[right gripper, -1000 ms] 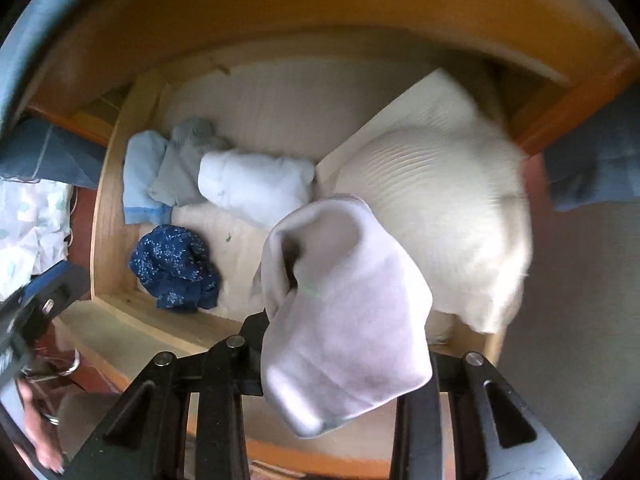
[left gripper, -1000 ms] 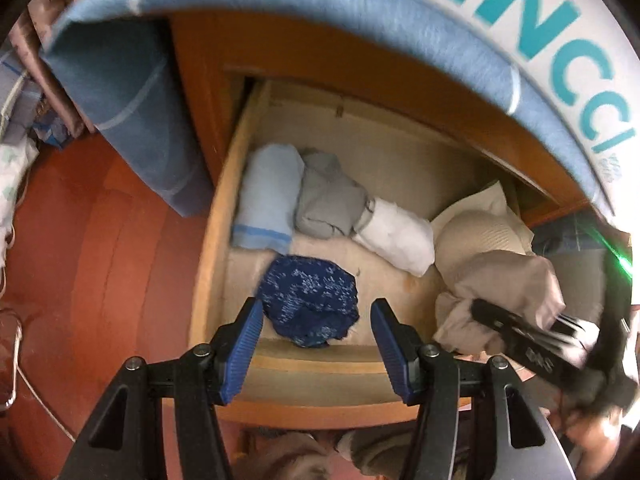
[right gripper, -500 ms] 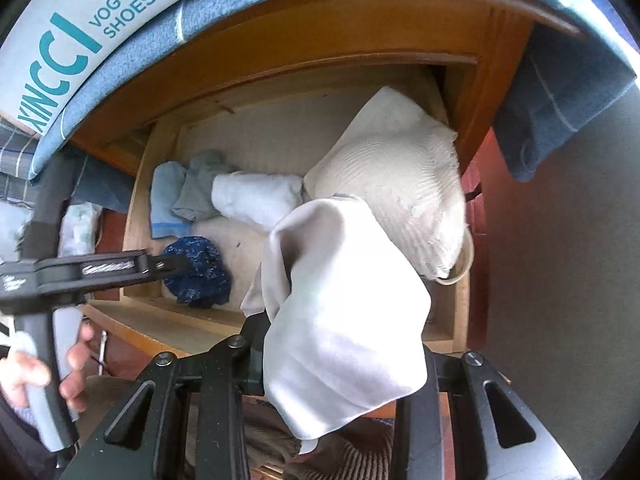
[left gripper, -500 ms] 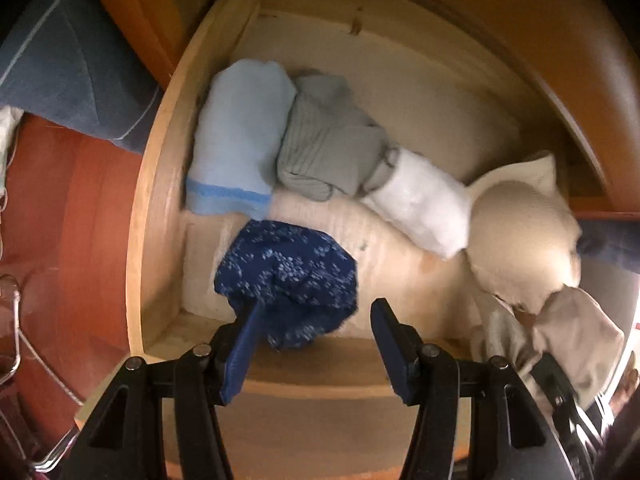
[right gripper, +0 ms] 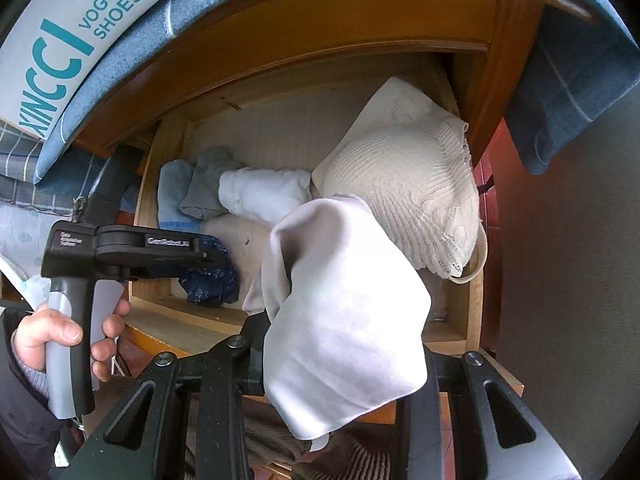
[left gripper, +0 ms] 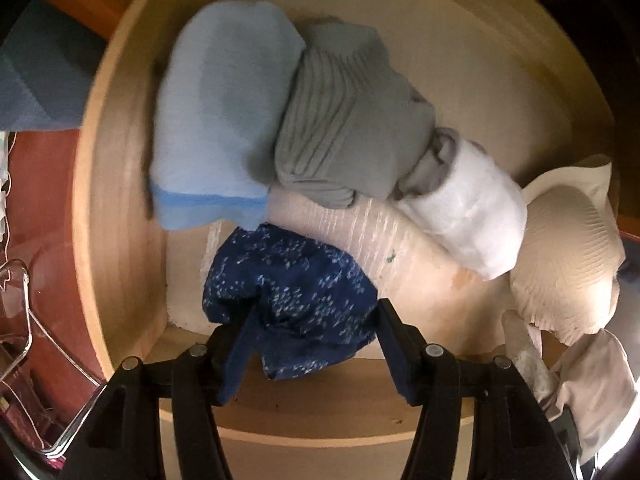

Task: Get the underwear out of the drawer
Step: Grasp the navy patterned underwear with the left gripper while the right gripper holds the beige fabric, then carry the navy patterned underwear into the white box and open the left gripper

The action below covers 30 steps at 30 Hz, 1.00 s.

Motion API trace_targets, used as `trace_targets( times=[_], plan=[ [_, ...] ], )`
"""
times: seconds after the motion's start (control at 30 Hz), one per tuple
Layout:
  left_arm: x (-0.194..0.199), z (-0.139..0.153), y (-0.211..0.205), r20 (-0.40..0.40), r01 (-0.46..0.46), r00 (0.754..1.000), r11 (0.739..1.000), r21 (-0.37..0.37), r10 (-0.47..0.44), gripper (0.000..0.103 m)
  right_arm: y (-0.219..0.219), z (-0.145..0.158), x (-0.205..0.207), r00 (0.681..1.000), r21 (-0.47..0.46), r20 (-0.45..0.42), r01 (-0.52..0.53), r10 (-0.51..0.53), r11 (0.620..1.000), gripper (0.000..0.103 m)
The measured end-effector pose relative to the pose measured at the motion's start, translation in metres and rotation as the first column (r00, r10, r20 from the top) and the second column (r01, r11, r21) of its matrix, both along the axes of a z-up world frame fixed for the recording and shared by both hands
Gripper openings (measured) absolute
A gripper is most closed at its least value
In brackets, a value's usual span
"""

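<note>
Here, I hold the right gripper [right gripper: 340, 364] clamped on a pale garment [right gripper: 344, 312] lifted clear above the drawer's [left gripper: 120, 184] front edge, while the left gripper [left gripper: 312, 344], jaws just widened, straddles the navy underwear [left gripper: 292, 280] near the front-left corner, ready to pinch it.

My left gripper [left gripper: 312, 316] is black with dark blue pads [left gripper: 240, 350] on its two fingers and round silver screws on top. My right gripper [right gripper: 336, 364] is black with silver screws too. My left hand [right gripper: 60, 336] has a dark sleeve, and the grey handle has small white writing above it.
</note>
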<state>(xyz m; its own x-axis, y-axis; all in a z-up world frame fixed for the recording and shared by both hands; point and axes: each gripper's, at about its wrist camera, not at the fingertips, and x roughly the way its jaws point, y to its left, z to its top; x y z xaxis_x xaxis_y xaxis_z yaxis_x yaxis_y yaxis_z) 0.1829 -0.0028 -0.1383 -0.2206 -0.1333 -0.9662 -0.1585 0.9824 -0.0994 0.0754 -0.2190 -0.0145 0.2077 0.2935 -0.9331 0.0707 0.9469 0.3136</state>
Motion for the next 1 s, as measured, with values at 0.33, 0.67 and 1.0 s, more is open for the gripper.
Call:
trace_targets(
  times=[0.33,0.67,1.0],
  plan=[
    [0.008,-0.008,-0.005,-0.013,0.003,1.000,1.000,0.029,-0.003,0.052,0.002,0.000,0.000,1.000,-0.005,-0.007,-0.005,0.005,1.000,0.031],
    [-0.007,0.016,0.007,0.045,0.000,0.999,1.000,-0.008,0.000,0.017,0.004,0.000,0.002,1.000,-0.017,-0.006,-0.004,0.004,1.000,0.031],
    [-0.039,0.079,0.021,0.219,0.046,0.975,0.995,-0.084,-0.026,0.016,0.004,0.000,0.001,1.000,-0.017,0.011,0.019,-0.019,1.000,0.031]
  ],
)
